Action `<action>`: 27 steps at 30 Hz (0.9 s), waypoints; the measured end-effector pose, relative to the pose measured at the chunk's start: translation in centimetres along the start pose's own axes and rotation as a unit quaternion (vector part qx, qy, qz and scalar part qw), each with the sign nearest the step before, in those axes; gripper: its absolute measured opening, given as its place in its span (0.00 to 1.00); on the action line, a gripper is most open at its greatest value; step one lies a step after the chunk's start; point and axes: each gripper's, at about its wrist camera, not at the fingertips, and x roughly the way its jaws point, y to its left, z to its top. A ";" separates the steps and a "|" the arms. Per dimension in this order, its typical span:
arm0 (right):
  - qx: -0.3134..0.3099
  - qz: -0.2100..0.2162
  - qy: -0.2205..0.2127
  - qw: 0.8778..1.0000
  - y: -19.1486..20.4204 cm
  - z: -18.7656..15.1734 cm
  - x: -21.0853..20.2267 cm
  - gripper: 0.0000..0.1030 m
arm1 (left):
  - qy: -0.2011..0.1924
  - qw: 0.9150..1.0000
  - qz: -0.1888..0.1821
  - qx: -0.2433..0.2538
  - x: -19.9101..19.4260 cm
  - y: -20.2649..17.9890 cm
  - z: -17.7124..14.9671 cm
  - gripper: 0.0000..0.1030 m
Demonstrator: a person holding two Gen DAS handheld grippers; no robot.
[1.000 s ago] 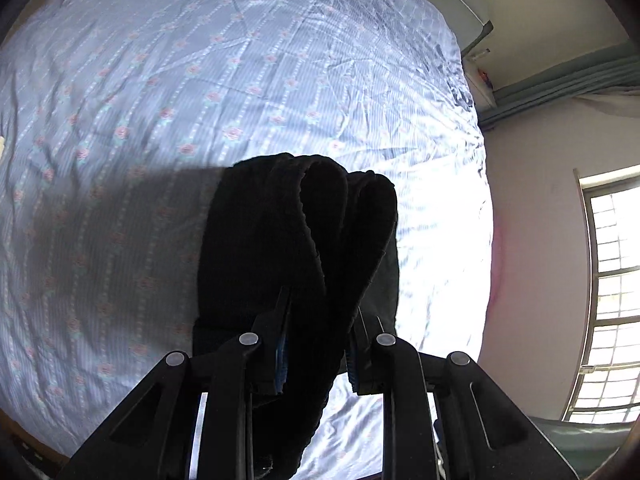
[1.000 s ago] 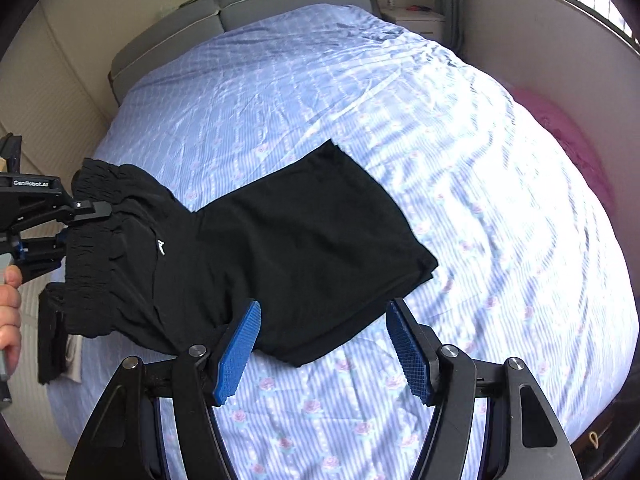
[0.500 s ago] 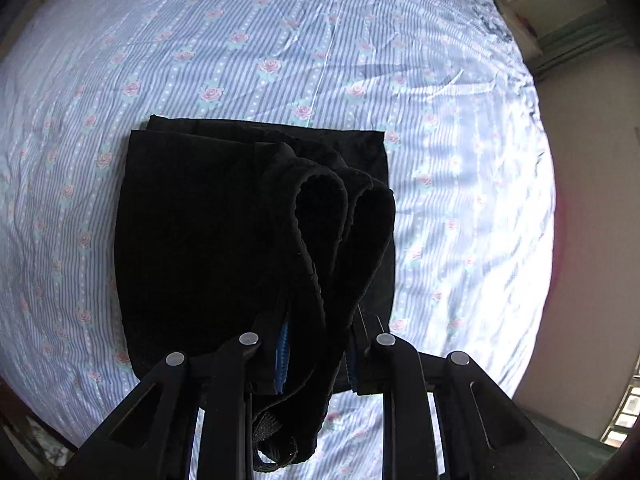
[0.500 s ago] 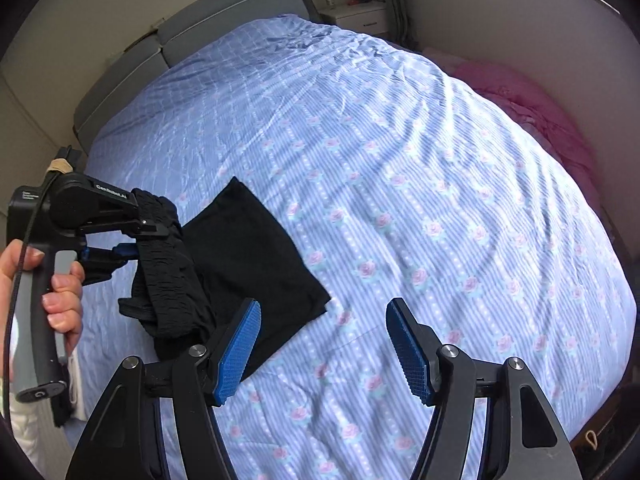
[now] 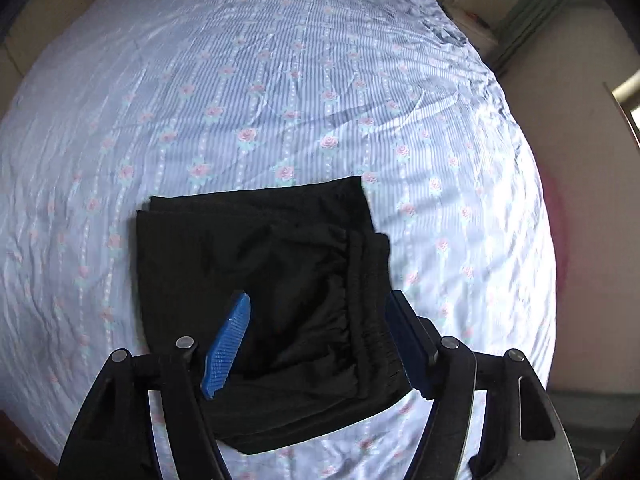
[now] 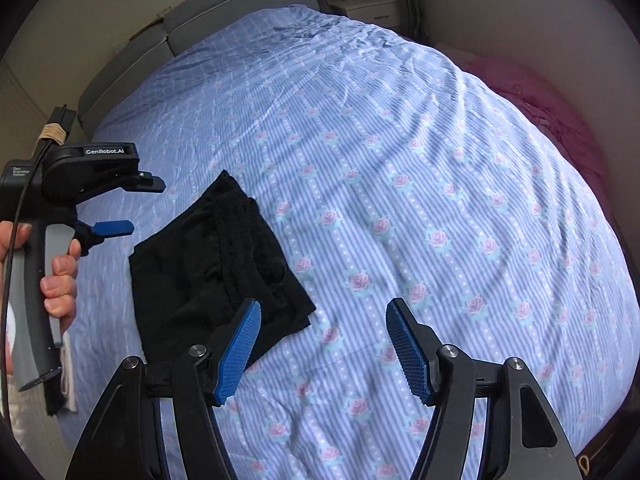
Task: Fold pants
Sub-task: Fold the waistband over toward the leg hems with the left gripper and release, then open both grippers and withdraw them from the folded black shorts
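The black pants (image 5: 276,280) lie folded into a compact rectangle on the bed, elastic waistband on top at the right side. They also show in the right wrist view (image 6: 216,264). My left gripper (image 5: 316,344) is open and empty, hovering just above the near part of the pants; it also shows in the right wrist view (image 6: 136,208), held by a hand to the left of the pants. My right gripper (image 6: 322,348) is open and empty, above the sheet to the right of the pants.
The bed has a blue striped sheet with pink roses (image 6: 400,200) and a grey headboard (image 6: 224,12) at the far end. A nightstand (image 6: 368,4) stands by the headboard. A pink blanket (image 6: 552,112) lies along the right side by the wall.
My left gripper has opened and let go of the waistband, which now lies on the folded pants. The right gripper stayed open and turned slightly.
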 end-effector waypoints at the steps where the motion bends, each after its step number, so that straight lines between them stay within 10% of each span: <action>1: -0.008 0.008 0.004 1.000 0.4 -0.2 0.4 0.64 | -0.003 1.000 0.007 0.011 -0.2 1.3 -0.8 0.67; 9: -0.082 0.060 0.047 0.994 4.0 -0.8 6.4 0.64 | 0.024 0.991 0.079 0.103 1.1 9.2 -10.7 0.67; 19: -0.119 0.052 0.095 0.987 6.8 2.0 13.6 0.62 | 0.055 0.997 0.053 0.029 1.4 13.1 -16.8 0.67; 22: -0.115 0.068 0.129 0.983 7.0 2.2 15.6 0.35 | 0.063 0.996 0.052 0.027 1.4 12.9 -17.1 0.67; 27: -0.171 0.037 0.113 0.978 8.5 2.8 15.2 0.22 | 0.059 0.997 0.044 0.032 1.2 12.6 -17.1 0.66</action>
